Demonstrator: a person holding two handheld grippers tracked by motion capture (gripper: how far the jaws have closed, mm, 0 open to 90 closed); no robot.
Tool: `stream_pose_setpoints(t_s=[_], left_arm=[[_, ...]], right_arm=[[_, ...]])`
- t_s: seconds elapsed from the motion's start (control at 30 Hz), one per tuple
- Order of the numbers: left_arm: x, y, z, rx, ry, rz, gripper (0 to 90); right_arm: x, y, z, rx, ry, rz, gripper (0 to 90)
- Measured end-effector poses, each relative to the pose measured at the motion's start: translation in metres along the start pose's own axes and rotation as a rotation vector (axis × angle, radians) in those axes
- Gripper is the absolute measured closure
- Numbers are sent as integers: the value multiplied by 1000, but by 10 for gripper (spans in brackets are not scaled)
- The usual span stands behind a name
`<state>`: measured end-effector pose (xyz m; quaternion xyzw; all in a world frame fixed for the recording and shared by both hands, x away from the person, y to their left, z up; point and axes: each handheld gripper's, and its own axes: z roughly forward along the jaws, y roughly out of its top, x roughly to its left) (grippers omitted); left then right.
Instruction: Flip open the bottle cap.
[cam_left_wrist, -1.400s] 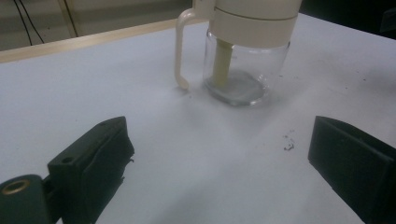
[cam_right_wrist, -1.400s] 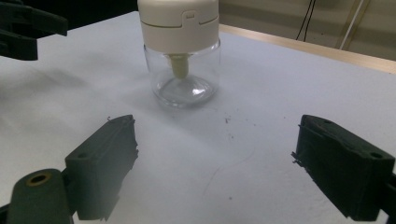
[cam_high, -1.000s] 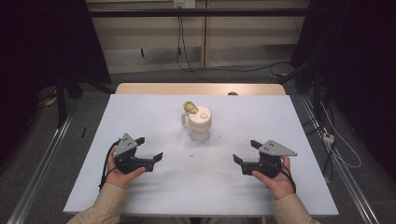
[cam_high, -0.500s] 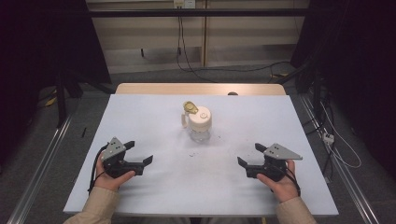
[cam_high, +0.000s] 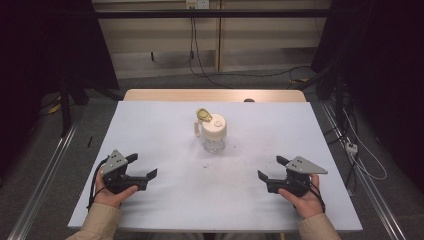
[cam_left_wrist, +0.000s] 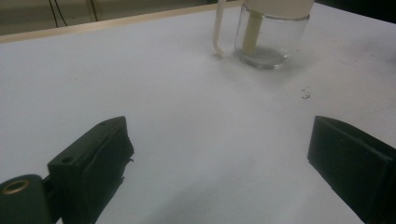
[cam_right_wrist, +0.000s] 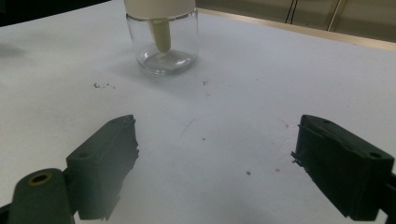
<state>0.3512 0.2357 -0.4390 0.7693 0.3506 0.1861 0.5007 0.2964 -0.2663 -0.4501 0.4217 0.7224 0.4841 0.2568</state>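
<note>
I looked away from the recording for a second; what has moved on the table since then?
The left gripper drew back toward the person and outward to the left; the right gripper drew back slightly to the right. Both stayed open and empty. The glass jar with its cream lid stayed put, untouched.

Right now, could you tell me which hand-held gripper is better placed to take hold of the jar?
Neither clearly, probably the left hand-held gripper: the jar has its handle on that side. The right hand-held gripper is open too, about equally far.
</note>
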Motion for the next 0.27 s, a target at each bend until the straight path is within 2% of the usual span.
stream_pose_setpoints(t_s=[0.1,0.27], left_arm=[[-2,0,1,2,-4,13,55],[-1,-1,2,1,-7,8,55]], right_arm=[[-1,0,-1,-3,1,3,121],[-1,-1,-1,-7,3,8,121]])
